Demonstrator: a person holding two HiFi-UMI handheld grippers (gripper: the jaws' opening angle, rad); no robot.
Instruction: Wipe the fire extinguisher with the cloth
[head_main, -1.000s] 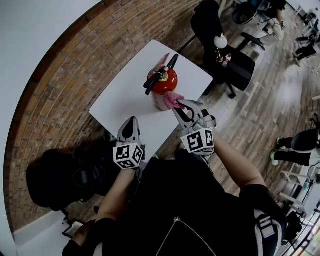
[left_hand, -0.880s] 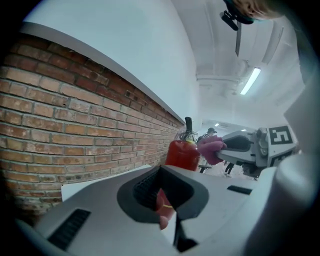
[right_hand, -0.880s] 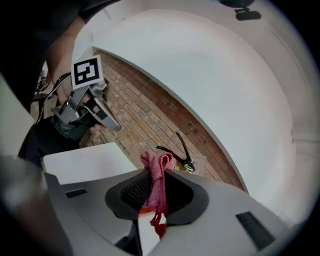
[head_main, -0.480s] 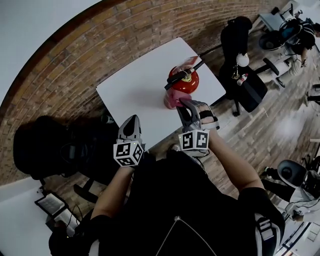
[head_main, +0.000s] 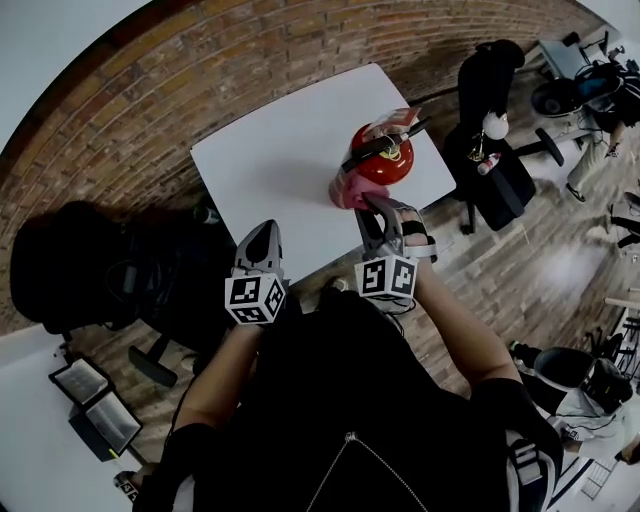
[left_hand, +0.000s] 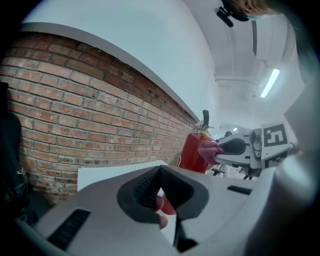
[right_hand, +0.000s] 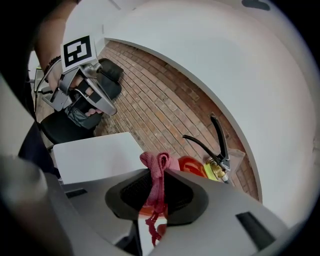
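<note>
1. head view: extinguisher (head_main: 383, 160) stands upright on table (head_main: 270, 160), near its right edge. right gripper (head_main: 372, 206) holds the pink cloth (head_main: 348, 190) against its near side. left gripper (head_main: 262, 240) hangs over the near edge, well apart, not bracing anything. risk: a hard sideways wipe could tip the extinguisher or shove it off the edge, w/ nothing steadying it.
2. left gripper view: jaws clenched together, nothing btwn them. extinguisher sits off to the right, prob too far for a quick catch.
3. right gripper view: jaws clamped on a thin fold of cloth, the rest bunched above the tips. risk: drag on the body could pull the cloth out, and a loose end could snag the lever (right_hand: 219, 135).
</note>
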